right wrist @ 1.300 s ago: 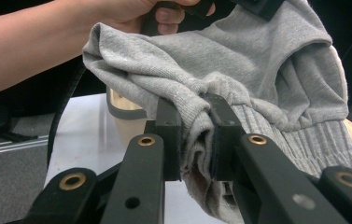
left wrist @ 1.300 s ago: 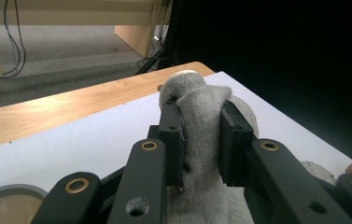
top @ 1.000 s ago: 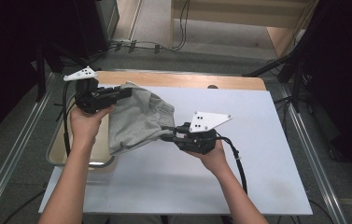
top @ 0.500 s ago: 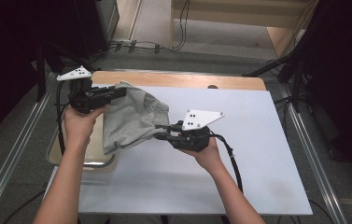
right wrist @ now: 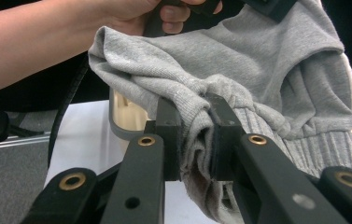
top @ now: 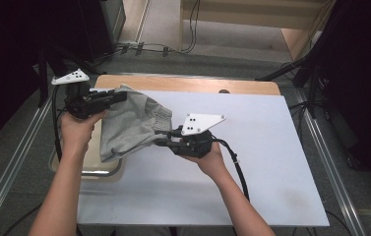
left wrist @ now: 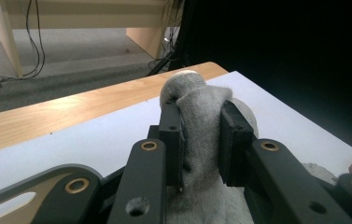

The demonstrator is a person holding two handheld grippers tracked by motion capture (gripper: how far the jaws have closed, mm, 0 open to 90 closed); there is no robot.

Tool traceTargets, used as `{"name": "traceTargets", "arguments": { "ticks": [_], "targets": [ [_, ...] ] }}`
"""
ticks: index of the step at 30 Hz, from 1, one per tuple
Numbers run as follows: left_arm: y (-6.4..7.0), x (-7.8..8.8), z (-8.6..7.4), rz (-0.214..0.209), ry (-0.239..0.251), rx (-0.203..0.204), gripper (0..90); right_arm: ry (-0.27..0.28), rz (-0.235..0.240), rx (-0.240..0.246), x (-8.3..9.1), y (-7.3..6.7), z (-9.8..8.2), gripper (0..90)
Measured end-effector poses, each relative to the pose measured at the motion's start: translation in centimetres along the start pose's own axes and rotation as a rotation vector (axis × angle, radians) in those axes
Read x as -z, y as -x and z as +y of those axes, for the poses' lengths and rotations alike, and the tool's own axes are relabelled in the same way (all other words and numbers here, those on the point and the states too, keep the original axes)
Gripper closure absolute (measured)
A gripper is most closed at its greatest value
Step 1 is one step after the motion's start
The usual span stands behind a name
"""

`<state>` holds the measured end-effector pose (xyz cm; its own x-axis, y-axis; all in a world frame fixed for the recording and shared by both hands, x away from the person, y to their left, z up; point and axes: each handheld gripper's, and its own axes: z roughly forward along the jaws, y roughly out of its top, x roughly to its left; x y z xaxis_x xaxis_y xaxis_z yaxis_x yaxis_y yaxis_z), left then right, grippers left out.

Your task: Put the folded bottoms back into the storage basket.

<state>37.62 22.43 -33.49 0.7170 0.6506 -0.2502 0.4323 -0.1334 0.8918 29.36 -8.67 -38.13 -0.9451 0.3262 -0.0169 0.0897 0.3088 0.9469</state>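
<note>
A grey knitted garment [top: 129,123] hangs stretched between both grippers above the left part of the white table [top: 252,162]. My left gripper [top: 120,96] is shut on its far upper edge; in the left gripper view a fold of the grey garment [left wrist: 201,121] is pinched between the black pads [left wrist: 171,135]. My right gripper [top: 159,137] is shut on the ribbed hem at the garment's right side; in the right gripper view the bunched grey garment [right wrist: 267,79] is squeezed between the pads [right wrist: 222,135], with the left hand [right wrist: 131,14] behind it.
A pale tray [top: 99,164] with a metal rim lies under the garment at the table's left edge. A wooden strip [top: 198,84] runs along the far edge. Metal rails [top: 321,147] flank the table, and cables [top: 163,48] lie on the floor beyond.
The right gripper has moved leftward with the hem, and the garment has bunched up and shifted left over the tray. The left gripper has drawn back slightly to the left.
</note>
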Motion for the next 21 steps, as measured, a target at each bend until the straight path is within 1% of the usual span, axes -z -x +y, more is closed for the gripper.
{"name": "traceTargets", "arguments": {
  "ticks": [7,13,21],
  "targets": [
    [-0.5,0.6,-0.1,0.007,-0.002,-0.008,74.6,-0.007,0.016,0.007,-1.0,-0.2,0.3,75.4],
    [-0.8,1.1,-0.2,0.027,-0.003,-0.024,74.7,-0.016,0.021,0.014,-1.8,-0.4,0.7,75.4],
    [-1.7,1.5,-0.5,0.036,-0.011,-0.024,74.6,-0.021,0.030,0.013,-3.0,-0.4,0.8,75.5]
  ]
}}
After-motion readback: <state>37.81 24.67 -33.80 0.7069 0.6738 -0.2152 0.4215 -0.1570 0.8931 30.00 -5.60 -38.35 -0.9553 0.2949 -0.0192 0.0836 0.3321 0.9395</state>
